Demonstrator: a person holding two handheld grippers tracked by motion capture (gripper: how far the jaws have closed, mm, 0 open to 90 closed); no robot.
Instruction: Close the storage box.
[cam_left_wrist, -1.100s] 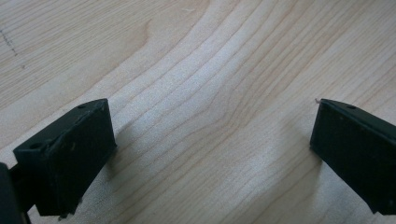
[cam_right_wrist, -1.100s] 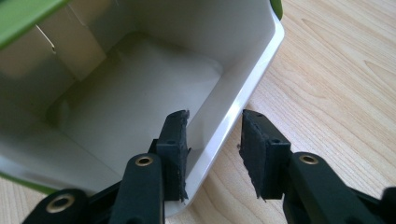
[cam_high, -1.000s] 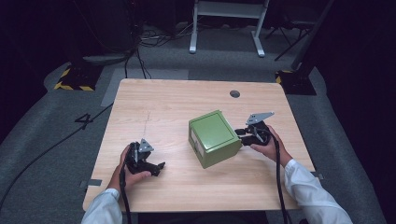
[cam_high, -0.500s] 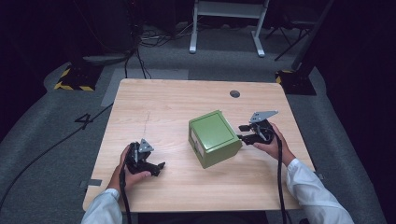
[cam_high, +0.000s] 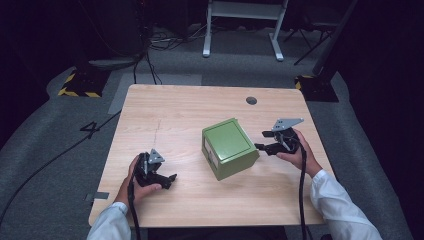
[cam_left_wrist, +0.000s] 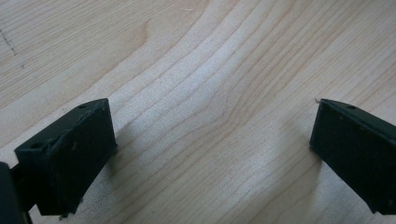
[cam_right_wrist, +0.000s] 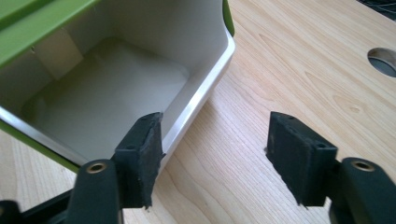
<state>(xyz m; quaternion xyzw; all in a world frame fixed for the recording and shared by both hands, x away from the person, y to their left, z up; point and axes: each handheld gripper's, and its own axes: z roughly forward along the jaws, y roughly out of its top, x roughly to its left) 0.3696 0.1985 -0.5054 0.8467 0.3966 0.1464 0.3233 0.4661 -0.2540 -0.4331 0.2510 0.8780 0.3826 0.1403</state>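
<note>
- Lying on its side right of the table's (cam_high: 190, 107) middle, the green box (cam_high: 229, 148) has its open mouth turned toward the person's right; its spot on the wood matches the earlier pictures.
- From the right gripper view the box's (cam_right_wrist: 116, 79) pale, empty inside shows, with a light rim running along the opening and a green outer edge around it.
- The right gripper (cam_high: 263, 148) is held just beside that opening, a little farther from the box than a second ago, when its tips sat against the box's right edge.
- Its jaws stand well apart and grip nothing; in its own view the right gripper (cam_right_wrist: 219, 154) has one jaw in front of the box's rim and the other over bare wood. Whether the jaw touches the rim, I cannot tell.
- The right hand (cam_high: 300, 155) wraps the handle, with a white sleeve (cam_high: 335, 200) behind it and a black cable trailing toward the table's near edge.
- The left gripper (cam_high: 170, 179) rests low at the near left of the table, well apart from the box, in the same place as before.
- Its jaws are spread wide too, with only wood grain between them in the left gripper's (cam_left_wrist: 212, 154) own view.
- A round hole (cam_high: 251, 100) sits near the table's far edge, behind the box.
</note>
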